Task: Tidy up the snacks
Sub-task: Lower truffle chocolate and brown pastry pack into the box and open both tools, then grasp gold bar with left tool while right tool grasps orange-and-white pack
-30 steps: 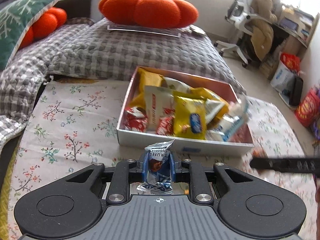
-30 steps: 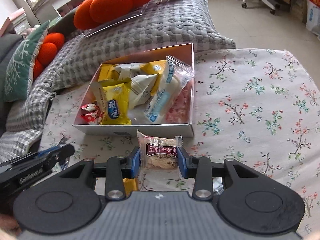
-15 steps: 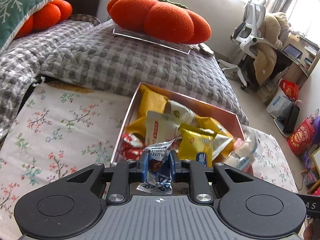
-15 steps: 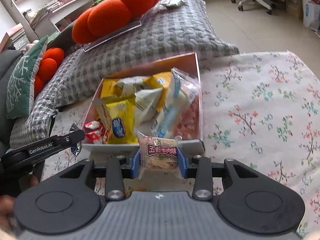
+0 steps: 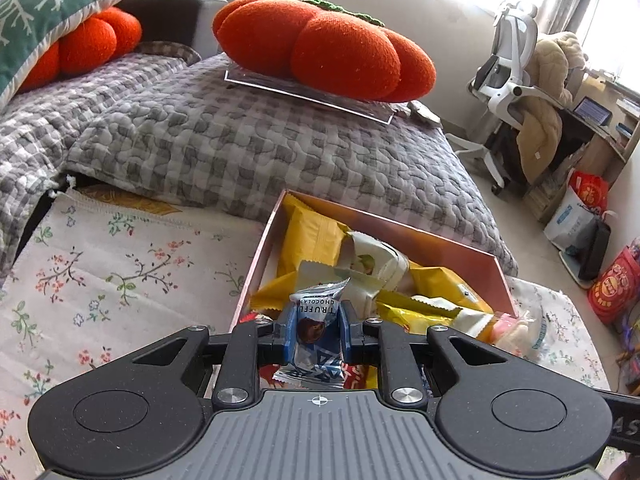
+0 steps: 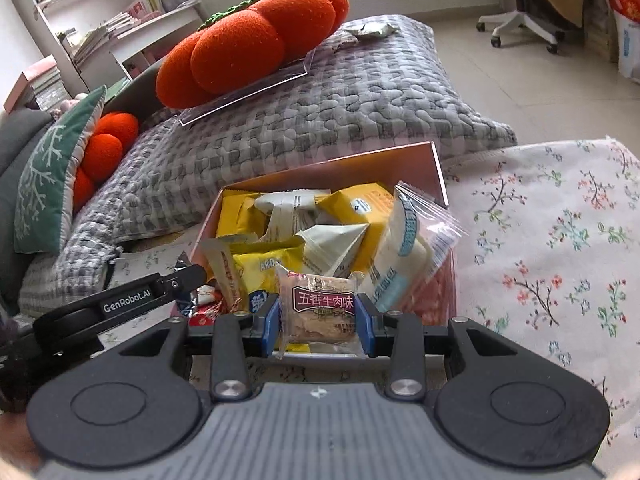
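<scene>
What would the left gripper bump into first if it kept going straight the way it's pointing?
Probably the snacks heaped in the box. The left gripper, shut on a truffle wrapper, points down at the yellow packets just ahead; depth is hard to judge.

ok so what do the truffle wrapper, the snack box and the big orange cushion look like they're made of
Truffle wrapper: probably metallised plastic film, glossy; it shows sharp crinkles and bright glints.
Snack box: looks like thin card with a pinkish, slightly shiny finish; straight thin walls with crisp edges.
Orange cushion: soft fabric, matte and nubbly, likely bouclé or fleece.
</scene>
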